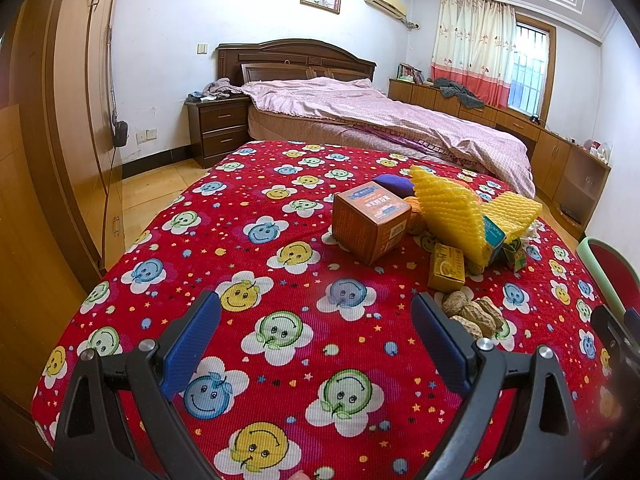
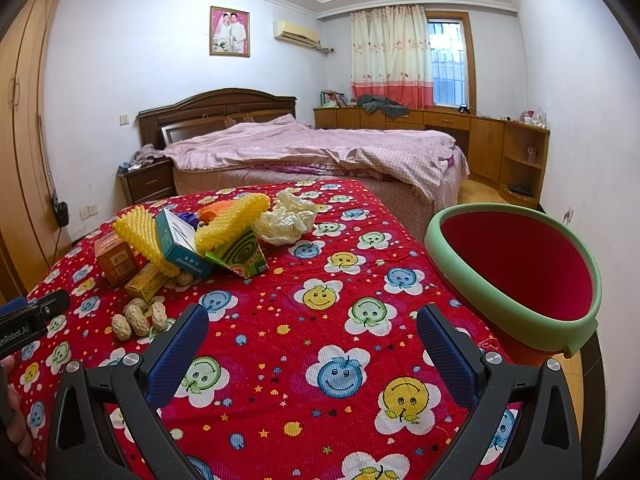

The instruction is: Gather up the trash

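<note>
— Left wrist view: where's your trash?
— Your trash pile sits on the red tabletop, peanuts nearest your left gripper, spread wide, empty.
— Right one?
— Your right gripper gapes too; bin beside it.

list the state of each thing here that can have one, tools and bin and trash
left tool: open, empty, over the red cloth
right tool: open, empty
bin: tilted, mouth open, nothing seen inside
orange box: closed, on the cloth
teal box: leaning in the pile
yellow foam netting: bent, draped over the boxes
white paper: crumpled
peanuts: unshelled, clustered by the pile
</note>
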Tool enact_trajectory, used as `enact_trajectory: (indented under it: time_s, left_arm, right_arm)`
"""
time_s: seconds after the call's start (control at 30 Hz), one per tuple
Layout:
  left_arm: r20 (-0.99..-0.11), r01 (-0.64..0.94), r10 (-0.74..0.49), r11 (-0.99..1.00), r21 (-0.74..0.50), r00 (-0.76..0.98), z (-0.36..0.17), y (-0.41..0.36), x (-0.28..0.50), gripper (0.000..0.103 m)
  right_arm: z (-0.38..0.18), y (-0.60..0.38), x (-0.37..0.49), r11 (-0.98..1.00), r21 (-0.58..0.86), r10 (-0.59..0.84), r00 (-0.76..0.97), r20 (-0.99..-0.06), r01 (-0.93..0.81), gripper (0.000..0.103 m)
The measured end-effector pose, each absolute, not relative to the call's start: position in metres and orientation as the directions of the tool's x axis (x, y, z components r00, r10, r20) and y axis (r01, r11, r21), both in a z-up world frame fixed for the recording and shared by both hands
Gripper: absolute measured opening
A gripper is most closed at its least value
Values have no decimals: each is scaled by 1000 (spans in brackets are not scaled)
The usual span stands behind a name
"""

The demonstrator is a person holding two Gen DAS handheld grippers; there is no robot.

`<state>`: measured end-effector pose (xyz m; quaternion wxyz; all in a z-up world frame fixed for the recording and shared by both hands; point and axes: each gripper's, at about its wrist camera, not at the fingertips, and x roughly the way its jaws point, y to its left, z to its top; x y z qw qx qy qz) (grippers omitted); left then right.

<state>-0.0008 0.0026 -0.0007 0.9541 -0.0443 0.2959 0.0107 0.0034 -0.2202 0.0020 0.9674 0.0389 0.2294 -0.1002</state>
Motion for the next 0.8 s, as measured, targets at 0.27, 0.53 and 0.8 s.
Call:
enact_trajectory:
  time_s: [0.27, 0.53, 0.8]
  left_arm:
    - [-566, -47, -7, 996, -80, 825, -1, 3, -1, 96]
    - [-565, -47, -7, 996, -81, 825, -1, 3, -1, 96]
    - [-568, -31, -21, 996, -83, 823, -3, 1, -1, 96]
  right_arm:
    - [2, -220, 4, 977, 30, -176, 875, -452, 212, 103]
    - [2, -220, 4, 977, 29, -176, 874, -452, 212, 103]
    - [2, -221, 3, 976, 40, -173, 879, -445, 212, 103]
